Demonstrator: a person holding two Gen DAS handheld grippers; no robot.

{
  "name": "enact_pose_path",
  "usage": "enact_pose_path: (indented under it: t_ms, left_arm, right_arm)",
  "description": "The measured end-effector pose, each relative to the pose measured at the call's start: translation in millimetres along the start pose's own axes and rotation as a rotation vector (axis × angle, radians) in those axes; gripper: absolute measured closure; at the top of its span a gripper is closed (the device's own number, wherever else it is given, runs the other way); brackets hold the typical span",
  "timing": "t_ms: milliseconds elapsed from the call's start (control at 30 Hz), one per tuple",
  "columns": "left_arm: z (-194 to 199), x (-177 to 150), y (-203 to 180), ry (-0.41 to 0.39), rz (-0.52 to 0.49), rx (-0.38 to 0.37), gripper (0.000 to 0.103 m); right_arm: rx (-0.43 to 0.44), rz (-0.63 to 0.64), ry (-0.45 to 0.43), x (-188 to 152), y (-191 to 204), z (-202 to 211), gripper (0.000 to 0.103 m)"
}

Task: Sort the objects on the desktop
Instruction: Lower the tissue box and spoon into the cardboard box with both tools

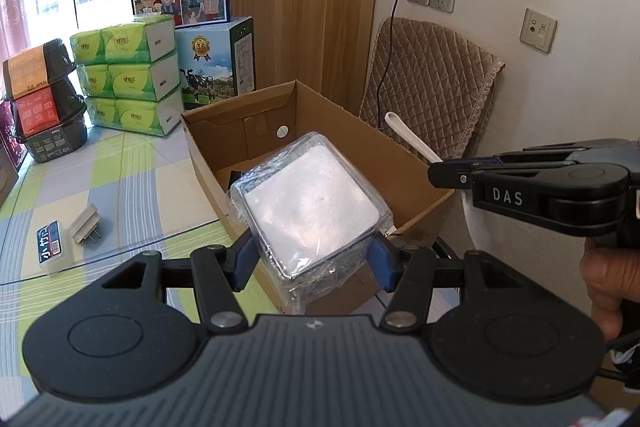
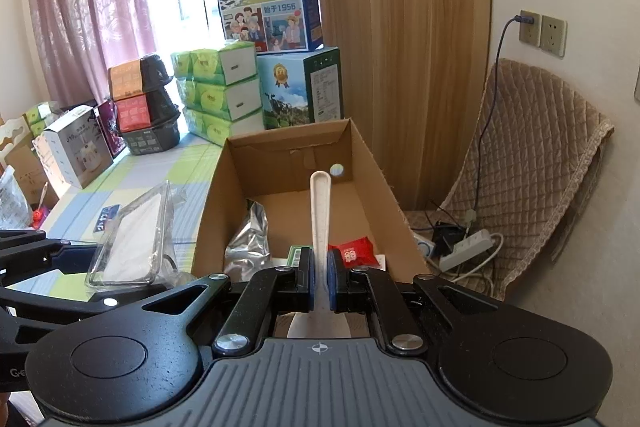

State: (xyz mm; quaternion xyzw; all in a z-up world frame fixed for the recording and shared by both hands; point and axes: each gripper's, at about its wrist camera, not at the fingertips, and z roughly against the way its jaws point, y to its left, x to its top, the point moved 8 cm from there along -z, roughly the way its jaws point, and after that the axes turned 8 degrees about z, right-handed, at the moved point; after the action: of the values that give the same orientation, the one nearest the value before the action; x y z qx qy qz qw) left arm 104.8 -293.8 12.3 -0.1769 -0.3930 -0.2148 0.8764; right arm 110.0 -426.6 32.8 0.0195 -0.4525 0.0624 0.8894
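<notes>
Left claw (image 1: 312,255): closed on a plastic-wrapped square container (image 1: 310,205), blue pads pressing its two sides — held tilted over the near rim of the cardboard box (image 1: 240,115), frame centre.
Right claw (image 2: 320,279): clamped shut on a white spoon (image 2: 320,211), long axis pointing straight ahead into the box.
Key relation: box opening just ahead of and below both claws — spoon nearer the middle.
Hand pose: right tool level, a hand (image 1: 608,287) at lower right.
Tabletop (image 1: 120,167): small packet and plug lower left.
</notes>
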Motion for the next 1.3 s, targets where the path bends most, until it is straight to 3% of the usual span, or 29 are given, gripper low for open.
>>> enact_pose_path:
  t_ms: [700,1300]
  left_arm:
    - [-33,12,5,0.015,0.029,-0.007,0.051]
    - [-67,37,15,0.038,0.049,-0.018,0.051]
  right_arm:
    - [0.02,0.018,0.036,8,-14,-32,0.1]
    - [0.033,0.041,0.043,44,-20,-63,0.1]
